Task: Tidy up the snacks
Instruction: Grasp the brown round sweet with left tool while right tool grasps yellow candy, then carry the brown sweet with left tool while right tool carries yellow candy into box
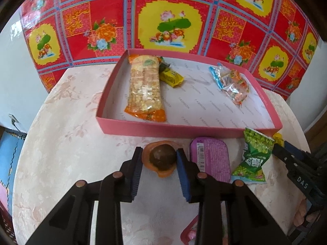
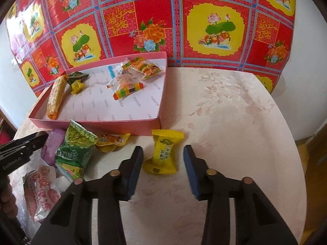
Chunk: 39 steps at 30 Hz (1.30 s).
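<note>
On the pale floral tablecloth [image 1: 61, 134], just before the pink box [image 1: 184, 129], the left gripper [image 1: 159, 161] pinches a brown ball in an orange wrapper [image 1: 162, 159], likely to lift it into the box beside the long cracker pack [image 1: 144, 85]. The right gripper [image 2: 163, 163] straddles a yellow candy [image 2: 163, 153], its jaws set apart and not touching it. Behind the round table hangs a glossy red-and-yellow flowered sheet [image 2: 214, 26] against a white wall.

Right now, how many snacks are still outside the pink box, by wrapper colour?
Yellow candy: 1
Green pack: 1
Purple pack: 1
Orange-yellow packet: 1
Orange-wrapped brown ball: 1
Red-and-white pouch: 1
Total: 6
</note>
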Tool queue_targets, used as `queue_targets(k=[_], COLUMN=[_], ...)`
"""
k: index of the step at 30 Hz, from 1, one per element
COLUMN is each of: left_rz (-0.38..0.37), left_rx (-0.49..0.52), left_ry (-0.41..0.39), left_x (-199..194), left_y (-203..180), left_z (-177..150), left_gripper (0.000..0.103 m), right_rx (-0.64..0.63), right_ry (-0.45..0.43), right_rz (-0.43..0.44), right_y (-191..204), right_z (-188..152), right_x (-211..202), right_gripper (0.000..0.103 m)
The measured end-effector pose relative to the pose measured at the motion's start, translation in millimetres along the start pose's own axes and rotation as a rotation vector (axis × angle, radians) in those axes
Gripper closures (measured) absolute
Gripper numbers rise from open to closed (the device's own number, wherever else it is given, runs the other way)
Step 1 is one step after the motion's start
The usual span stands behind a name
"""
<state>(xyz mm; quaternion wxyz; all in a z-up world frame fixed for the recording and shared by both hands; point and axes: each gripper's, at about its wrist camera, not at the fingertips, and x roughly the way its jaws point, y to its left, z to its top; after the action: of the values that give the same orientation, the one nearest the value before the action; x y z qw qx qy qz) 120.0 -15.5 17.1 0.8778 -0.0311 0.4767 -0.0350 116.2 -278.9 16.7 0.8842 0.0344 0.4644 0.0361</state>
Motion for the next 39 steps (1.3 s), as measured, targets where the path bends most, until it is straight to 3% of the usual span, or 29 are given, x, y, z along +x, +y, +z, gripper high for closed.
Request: queue_targets(k=[15,25,39], left_rz=[0.004,0.005,-0.016], left_rx=[-0.036,-0.067,-0.065], left_ry=[-0.067,-0.101,-0.138], left_x=[-37,-53,-74], left_y=[18,27,23], left_z=[5,6,7], left_gripper=[0.069,0.069,0.069], right_rx=[-0.005,0.083,0.039], right_ry=[0.007,0.035,-0.043], right_rz=[-0.044,0.015,0.063], right_y=[3,-7,13], right_z=[-1,-5,5], right_x=[1,-12,-64], right_gripper=[0.073,0.076,0.076])
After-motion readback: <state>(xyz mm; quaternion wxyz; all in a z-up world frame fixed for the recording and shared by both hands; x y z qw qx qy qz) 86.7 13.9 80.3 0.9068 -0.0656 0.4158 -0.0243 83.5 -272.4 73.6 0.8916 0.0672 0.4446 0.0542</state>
